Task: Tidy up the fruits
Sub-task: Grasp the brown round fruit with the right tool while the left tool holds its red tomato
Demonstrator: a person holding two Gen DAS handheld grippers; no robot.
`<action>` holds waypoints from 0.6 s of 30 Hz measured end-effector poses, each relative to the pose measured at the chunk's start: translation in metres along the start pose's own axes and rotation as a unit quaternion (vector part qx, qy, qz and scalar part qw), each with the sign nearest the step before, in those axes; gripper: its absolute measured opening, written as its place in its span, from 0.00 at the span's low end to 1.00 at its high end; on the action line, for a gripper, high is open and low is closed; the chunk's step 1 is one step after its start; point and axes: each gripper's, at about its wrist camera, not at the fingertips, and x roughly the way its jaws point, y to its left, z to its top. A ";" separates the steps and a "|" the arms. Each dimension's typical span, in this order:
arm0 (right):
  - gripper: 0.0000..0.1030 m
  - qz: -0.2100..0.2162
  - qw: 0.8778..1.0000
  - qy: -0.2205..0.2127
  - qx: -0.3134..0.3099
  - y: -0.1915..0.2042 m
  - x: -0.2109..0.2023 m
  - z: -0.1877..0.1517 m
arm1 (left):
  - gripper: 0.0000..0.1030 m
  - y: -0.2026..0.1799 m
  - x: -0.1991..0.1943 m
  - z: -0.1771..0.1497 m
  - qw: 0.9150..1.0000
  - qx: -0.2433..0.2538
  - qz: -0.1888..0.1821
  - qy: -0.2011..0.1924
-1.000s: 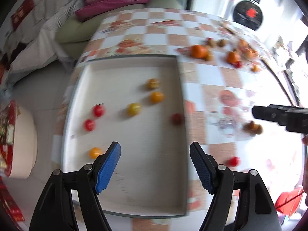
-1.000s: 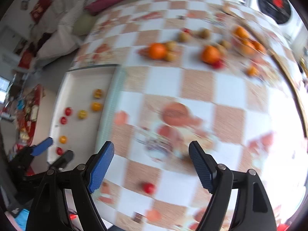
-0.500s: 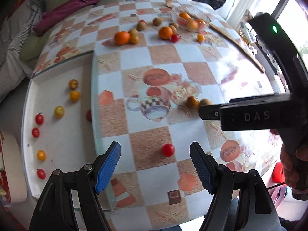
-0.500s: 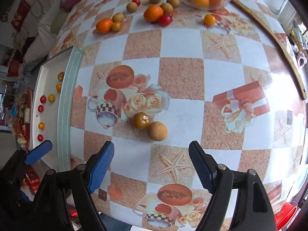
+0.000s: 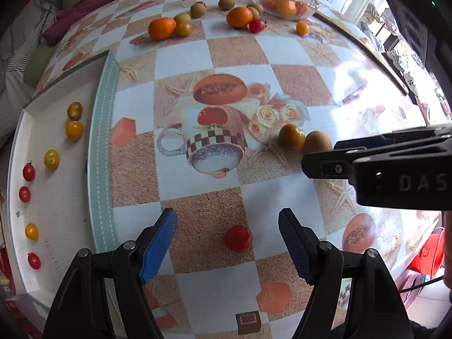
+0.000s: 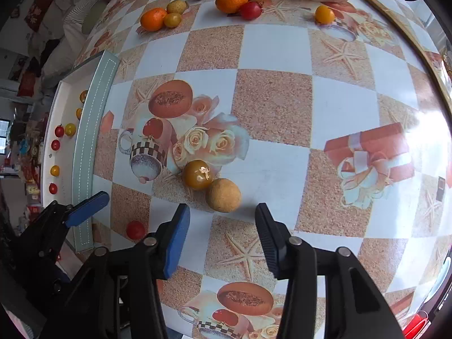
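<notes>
My left gripper point(image 5: 227, 238) is open, its fingers on either side of a red cherry tomato point(image 5: 238, 238) on the table, not touching it. The tomato also shows in the right wrist view point(image 6: 135, 230). My right gripper point(image 6: 221, 227) is open just short of a tan round fruit point(image 6: 223, 195) that touches a brownish-yellow tomato point(image 6: 197, 174). Both also show in the left wrist view, the tan fruit point(image 5: 317, 142) and the tomato point(image 5: 291, 136). A white tray point(image 5: 70, 192) at the left holds several red and yellow cherry tomatoes.
At the far side lie oranges point(image 5: 162, 28), small brown fruits point(image 5: 197, 10) and a red tomato point(image 5: 256, 25). A glass bowl point(image 5: 282, 4) holds oranges. The right gripper's body point(image 5: 395, 169) crosses the left view. A sofa stands beyond the table.
Both grippers moved closer to the table. The left one came forward around the red cherry tomato; the right one came up to the tan fruit. Both stayed open.
</notes>
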 end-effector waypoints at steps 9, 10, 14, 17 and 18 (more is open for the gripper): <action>0.27 -0.014 1.000 0.002 -0.026 0.011 0.006 0.005 | 0.63 -0.008 0.006 0.000 1.000 0.018 0.013 0.006; 0.27 -0.011 1.000 0.001 -0.022 0.010 0.006 0.005 | 0.61 -0.009 0.006 0.000 1.000 0.019 0.012 0.007; 0.27 -0.001 1.000 -0.002 -0.005 0.004 0.004 0.004 | 0.30 -0.013 0.002 -0.001 1.000 0.022 0.008 0.005; 0.27 0.000 1.000 -0.008 0.003 0.003 0.000 0.002 | 0.18 -0.012 -0.001 0.001 1.000 0.017 -0.016 0.017; 0.27 0.001 1.000 -0.009 0.005 0.002 -0.001 0.001 | 0.18 -0.010 -0.002 0.003 0.999 0.006 -0.033 0.021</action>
